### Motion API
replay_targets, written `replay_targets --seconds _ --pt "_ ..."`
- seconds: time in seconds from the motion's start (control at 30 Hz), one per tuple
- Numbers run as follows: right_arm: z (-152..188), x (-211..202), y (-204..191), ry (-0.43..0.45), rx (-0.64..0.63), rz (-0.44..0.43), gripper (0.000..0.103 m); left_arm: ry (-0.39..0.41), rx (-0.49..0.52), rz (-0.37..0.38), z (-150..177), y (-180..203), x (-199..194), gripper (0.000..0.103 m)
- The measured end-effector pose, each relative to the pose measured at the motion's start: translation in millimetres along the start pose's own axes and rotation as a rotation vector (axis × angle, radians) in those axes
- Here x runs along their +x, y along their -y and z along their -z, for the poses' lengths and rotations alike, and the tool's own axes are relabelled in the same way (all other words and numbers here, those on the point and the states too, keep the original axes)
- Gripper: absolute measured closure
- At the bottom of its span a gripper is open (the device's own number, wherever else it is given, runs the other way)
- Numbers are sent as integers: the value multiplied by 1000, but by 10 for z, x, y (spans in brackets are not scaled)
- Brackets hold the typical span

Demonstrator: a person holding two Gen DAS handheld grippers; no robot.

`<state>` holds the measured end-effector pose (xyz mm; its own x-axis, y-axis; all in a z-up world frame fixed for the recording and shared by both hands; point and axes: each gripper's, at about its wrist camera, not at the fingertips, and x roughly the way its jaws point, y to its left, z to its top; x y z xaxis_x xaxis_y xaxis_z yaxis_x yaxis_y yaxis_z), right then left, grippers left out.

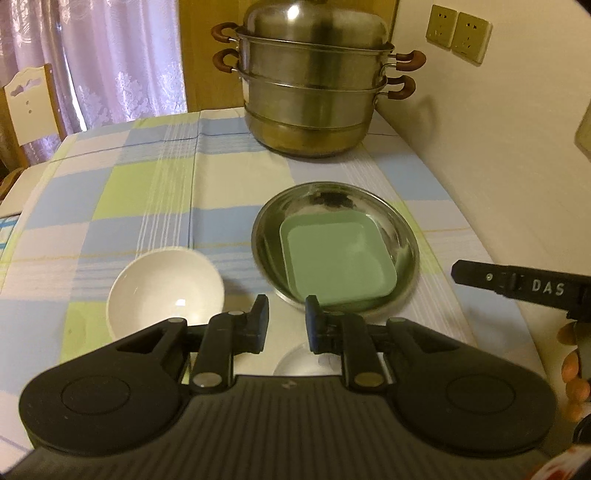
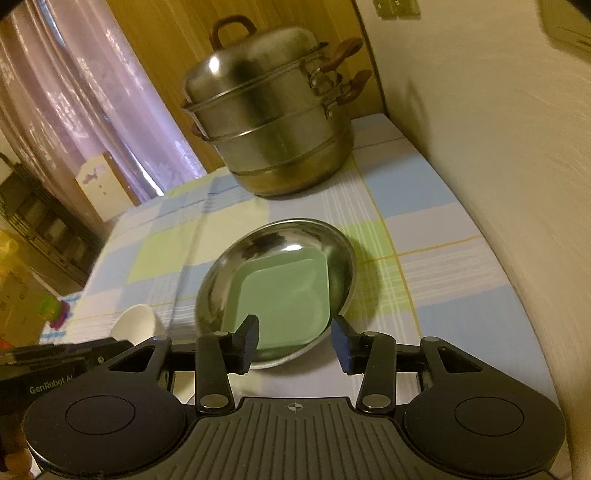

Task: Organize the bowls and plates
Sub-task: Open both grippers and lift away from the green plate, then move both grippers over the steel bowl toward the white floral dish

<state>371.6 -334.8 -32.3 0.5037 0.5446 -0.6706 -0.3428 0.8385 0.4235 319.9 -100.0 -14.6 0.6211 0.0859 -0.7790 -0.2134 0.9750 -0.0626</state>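
Stacking looks part done: green tray [image 1: 338,258] sits in the steel plate [image 1: 402,225] at centre frame. Both grippers, left [image 1: 287,317] and right [image 2: 294,338], are parted and empty. White bowl [image 1: 164,290], lower left, probably needs grasping next.

Steamer pot, checked cloth, curtain and wall fittings

A tall stainless steel steamer pot [image 1: 312,79] with a domed lid and brown curved handles stands at the far end of the table, on a checked tablecloth [image 1: 147,184] of pale blue, green and white squares. Behind the pot rises a wooden panel [image 2: 162,66], and to its left hangs a sheer lilac curtain [image 1: 110,62] with a flower pattern. A cream wooden chair back [image 1: 31,103] with cut-out shapes shows past the cloth's far left corner. Two wall sockets [image 1: 458,33] sit side by side on the cream wall [image 1: 498,147] along the table's right edge.
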Motion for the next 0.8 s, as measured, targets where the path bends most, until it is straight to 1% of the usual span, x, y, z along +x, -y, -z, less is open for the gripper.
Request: replay_targets --seconds 0.13,0.37,0.6,0.8 --pt "126 -194 -16 -6 5 -23 57 -7 -13 0 150 -13 -175 80" --pt "362 -431 -60 -30 -10 -59 54 -19 -30 4 393 -17 -388 80" --pt "551 -572 -82 -44 -16 -76 52 -22 -50 6 597 -50 -566 79" --pt "699 -636 -119 -66 -2 -79 51 -34 -44 12 749 -59 -665 79"
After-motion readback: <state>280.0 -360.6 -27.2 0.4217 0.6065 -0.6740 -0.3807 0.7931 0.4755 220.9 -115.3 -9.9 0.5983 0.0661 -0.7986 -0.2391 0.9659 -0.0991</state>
